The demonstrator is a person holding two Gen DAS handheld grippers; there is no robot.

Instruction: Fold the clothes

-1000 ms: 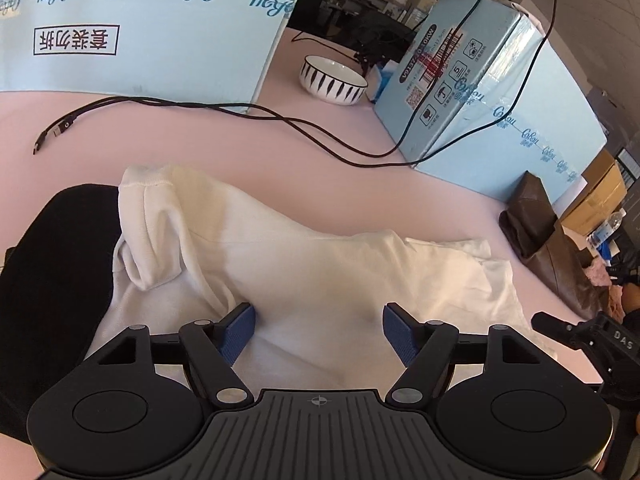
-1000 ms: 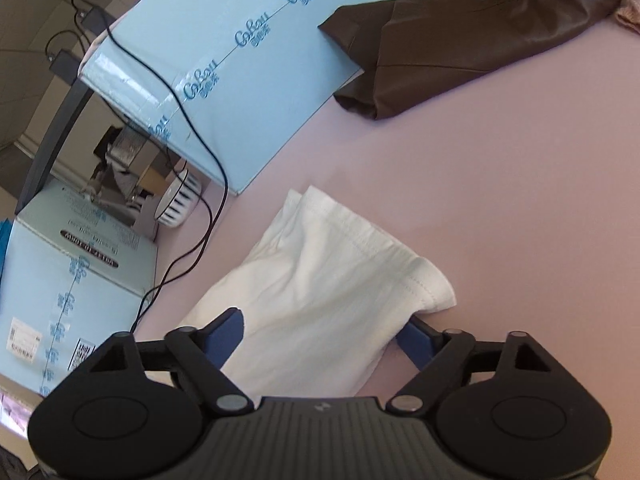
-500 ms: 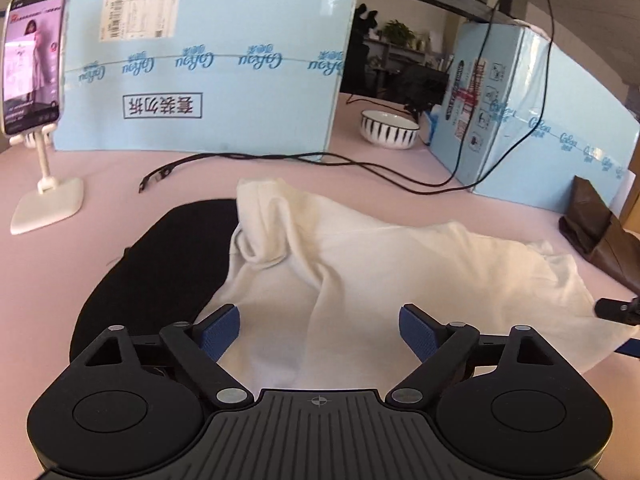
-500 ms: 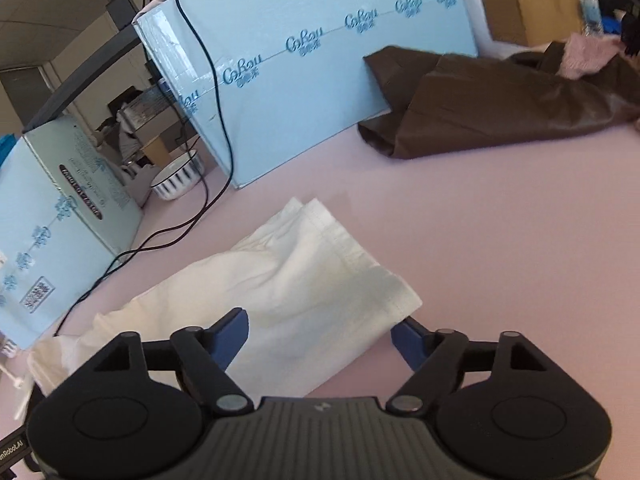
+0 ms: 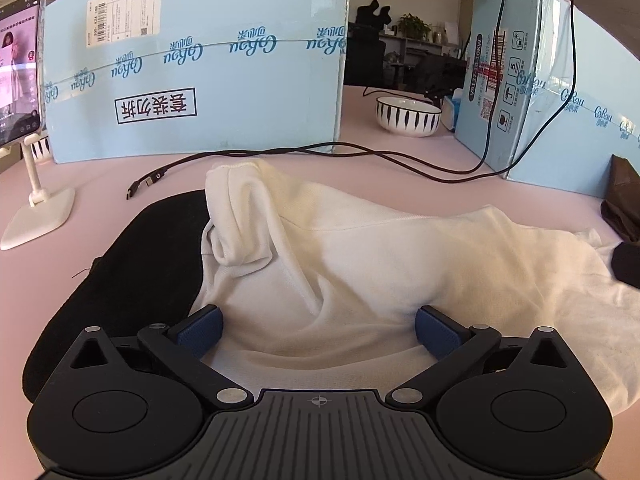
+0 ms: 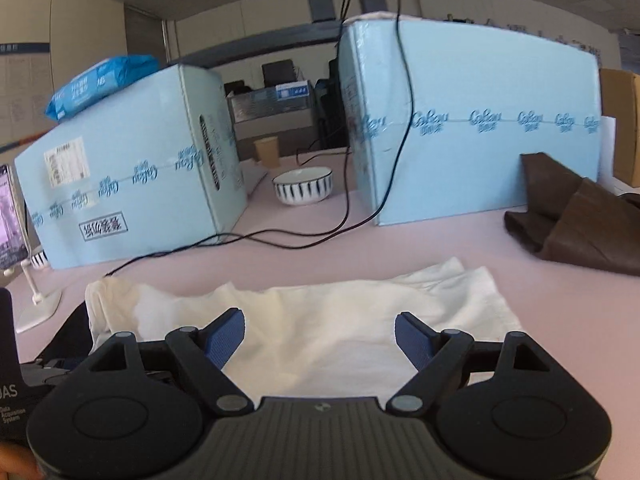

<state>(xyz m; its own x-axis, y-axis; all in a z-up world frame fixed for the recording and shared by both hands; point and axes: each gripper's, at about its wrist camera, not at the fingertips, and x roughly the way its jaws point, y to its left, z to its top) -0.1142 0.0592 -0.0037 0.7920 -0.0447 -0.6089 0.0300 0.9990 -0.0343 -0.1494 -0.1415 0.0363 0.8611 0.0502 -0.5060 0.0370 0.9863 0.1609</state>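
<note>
Hovering low with left gripper [image 5: 318, 326], jaws spread wide, nothing pinched | hanging alongside, right gripper [image 6: 320, 336], jaws likewise apart, empty | lying straight ahead of both: white shirt [image 5: 400, 264], rumpled, long axis running left-right across pink table [image 5: 100, 208], left end draping onto black pad [image 5: 132, 268] | seemingly nearer that bunched end: left gripper.

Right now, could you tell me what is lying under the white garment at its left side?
A black cloth lies under the white garment, sticking out leftward on the pink table. How far it reaches underneath is hidden.
</note>
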